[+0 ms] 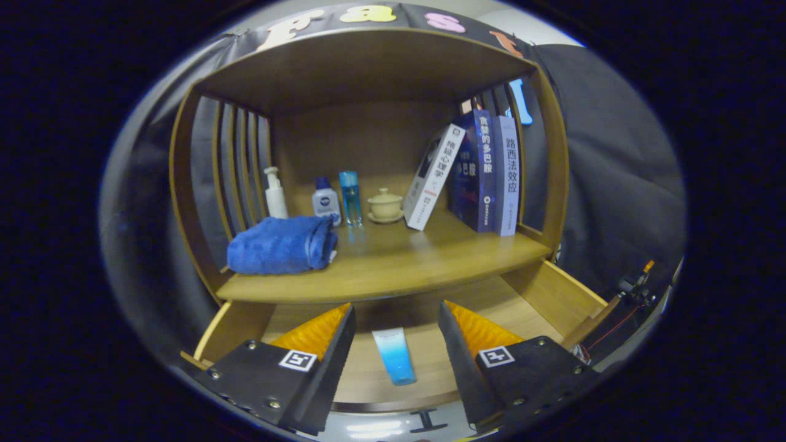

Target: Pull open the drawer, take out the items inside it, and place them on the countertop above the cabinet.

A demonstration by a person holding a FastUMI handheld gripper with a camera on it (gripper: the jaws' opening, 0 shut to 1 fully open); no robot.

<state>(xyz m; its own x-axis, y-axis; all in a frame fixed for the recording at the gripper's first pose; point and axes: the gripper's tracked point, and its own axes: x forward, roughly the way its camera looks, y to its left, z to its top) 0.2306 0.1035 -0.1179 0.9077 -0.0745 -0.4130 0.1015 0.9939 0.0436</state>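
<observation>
The drawer (552, 294) is pulled out, the blue tube (393, 355) lies flat inside between the wide-open, empty tongs (396, 322), so go straight down, pinch its middle, then lift toward the counter (399, 264) at twelve o'clock.

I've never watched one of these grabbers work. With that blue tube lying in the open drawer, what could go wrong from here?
The gripper hangs open above the blue tube, which lies flat on the drawer floor; the fingers might slide off it or scrape the wood. Lifting it out, it could bump the countertop edge overhanging the drawer. The countertop is crowded: the folded blue towel and the leaning book could be knocked.
</observation>
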